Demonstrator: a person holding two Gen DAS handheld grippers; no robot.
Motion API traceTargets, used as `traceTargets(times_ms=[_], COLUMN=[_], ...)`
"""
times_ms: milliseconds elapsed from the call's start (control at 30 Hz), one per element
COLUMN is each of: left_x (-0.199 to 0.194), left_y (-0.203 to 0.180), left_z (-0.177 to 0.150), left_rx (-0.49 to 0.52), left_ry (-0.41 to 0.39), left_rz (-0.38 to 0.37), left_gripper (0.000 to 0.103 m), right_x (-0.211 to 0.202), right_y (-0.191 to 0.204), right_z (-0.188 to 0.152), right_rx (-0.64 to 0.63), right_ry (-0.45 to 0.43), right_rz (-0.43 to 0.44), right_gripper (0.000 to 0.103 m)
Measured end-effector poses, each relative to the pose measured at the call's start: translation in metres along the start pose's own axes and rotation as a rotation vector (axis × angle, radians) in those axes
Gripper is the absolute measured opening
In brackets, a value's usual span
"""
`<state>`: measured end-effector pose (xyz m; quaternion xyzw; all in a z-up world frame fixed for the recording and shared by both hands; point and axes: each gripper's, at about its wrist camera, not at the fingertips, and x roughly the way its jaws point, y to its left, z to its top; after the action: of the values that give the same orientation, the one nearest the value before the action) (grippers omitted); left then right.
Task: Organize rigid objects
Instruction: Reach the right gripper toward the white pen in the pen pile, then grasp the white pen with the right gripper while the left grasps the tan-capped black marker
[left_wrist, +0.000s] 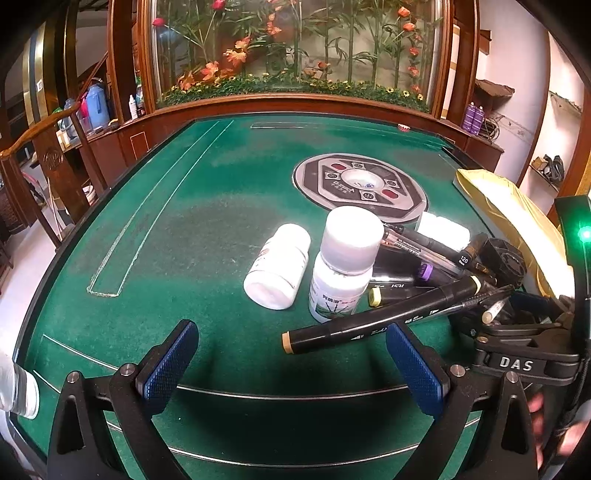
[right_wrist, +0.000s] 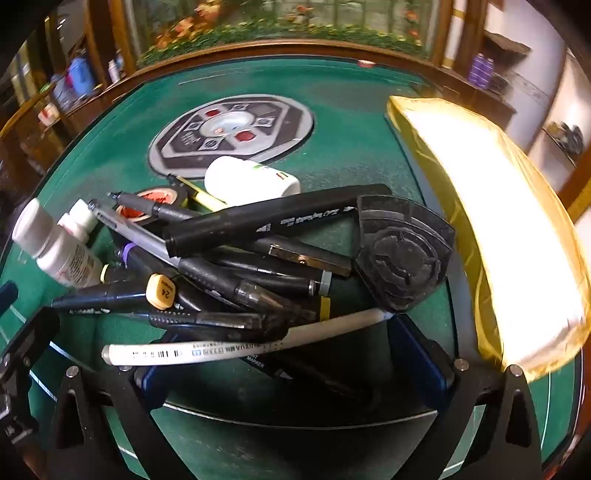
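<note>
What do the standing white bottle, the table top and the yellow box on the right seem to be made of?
Standing white bottle: likely plastic, matte white with a frosted cap and a printed paper-like label.
Table top: green felt-like cloth, dull and slightly worn in patches.
Yellow box: unclear; its surface is glossy, creased and throws strong glare, so perhaps satin fabric or foil over a rigid core.

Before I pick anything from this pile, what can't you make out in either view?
- Right wrist view: the gold box is washed out by glare; its top shows no detail.
- Right wrist view: the lowest pens lie buried under the marker and white pen.
- Left wrist view: the far bottle is mostly hidden behind the standing bottle.
</note>
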<state>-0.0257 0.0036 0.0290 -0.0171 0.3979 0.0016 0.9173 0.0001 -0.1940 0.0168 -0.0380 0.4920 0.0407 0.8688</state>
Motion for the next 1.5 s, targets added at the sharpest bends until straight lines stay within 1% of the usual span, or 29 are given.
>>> traceTargets(times_ms=[233,333,467,533,567,600,733,800,833,900,1033,1100,1233,1333,1500], left_x=[0.001,0.001,0.002,0.002,0.002,0.002,0.002,0.001,0.001,0.001,0.001,0.001,0.001,0.001,0.001], left_y=[-0.001,-0.002,-0.002,-0.002,-0.002,-0.002,-0.003,-0.004,-0.004,-0.004,-0.004,-0.004,-0.003,-0.004,-0.003], left_z=[-0.001,-0.002,-0.001,-0.002,-0.002,-0.001,-0.001,-0.002,-0.002,-0.002,-0.003,-0.003,-0.004,-0.004,-0.004], left_rx=[0.010,0.014,0.017,0.018,0.017,0.017,0.019,0.021,0.022,0.022,0.026,0.026,0.025,0.026,0.026], left_ry=[0.005,0.006,0.010,0.010,0.010,0.010,0.008,0.004,0.004,0.003,0.001,0.000,0.000,0.000,0.000], left_rz=[0.002,0.005,0.010,0.011,0.012,0.012,0.011,0.010,0.010,0.010,0.009,0.008,0.008,0.009,0.009], left_gripper=[0.102,0.102,0.102,0.102,0.102,0.102,0.102,0.102,0.102,0.102,0.102,0.102,0.102,0.102,0.102], right_x=[-0.003,-0.007,-0.011,-0.012,-0.022,-0.020,-0.022,-0.024,-0.033,-0.039,-0.044,-0.048,-0.057,-0.061,-0.060], right_y=[-0.002,-0.004,-0.006,-0.005,0.004,0.005,0.014,0.018,0.016,0.016,0.018,0.019,0.021,0.018,0.012], right_z=[-0.001,-0.004,-0.007,-0.008,-0.021,-0.019,-0.022,-0.023,-0.027,-0.029,-0.028,-0.029,-0.028,-0.027,-0.026], right_rx=[-0.125,-0.137,-0.145,-0.154,-0.171,-0.191,-0.234,-0.255,-0.235,-0.238,-0.275,-0.292,-0.323,-0.312,-0.281], right_ry=[0.058,0.052,0.055,0.063,0.073,0.094,0.117,0.107,0.103,0.084,0.069,0.052,0.017,-0.005,0.008], right_rz=[0.079,0.130,0.173,0.182,0.169,0.168,0.193,0.194,0.245,0.259,0.225,0.234,0.206,0.202,0.197], right_gripper=[0.103,0.103,0.103,0.103,0.103,0.103,0.103,0.103,0.103,0.103,0.103,0.103,0.103,0.103,0.103])
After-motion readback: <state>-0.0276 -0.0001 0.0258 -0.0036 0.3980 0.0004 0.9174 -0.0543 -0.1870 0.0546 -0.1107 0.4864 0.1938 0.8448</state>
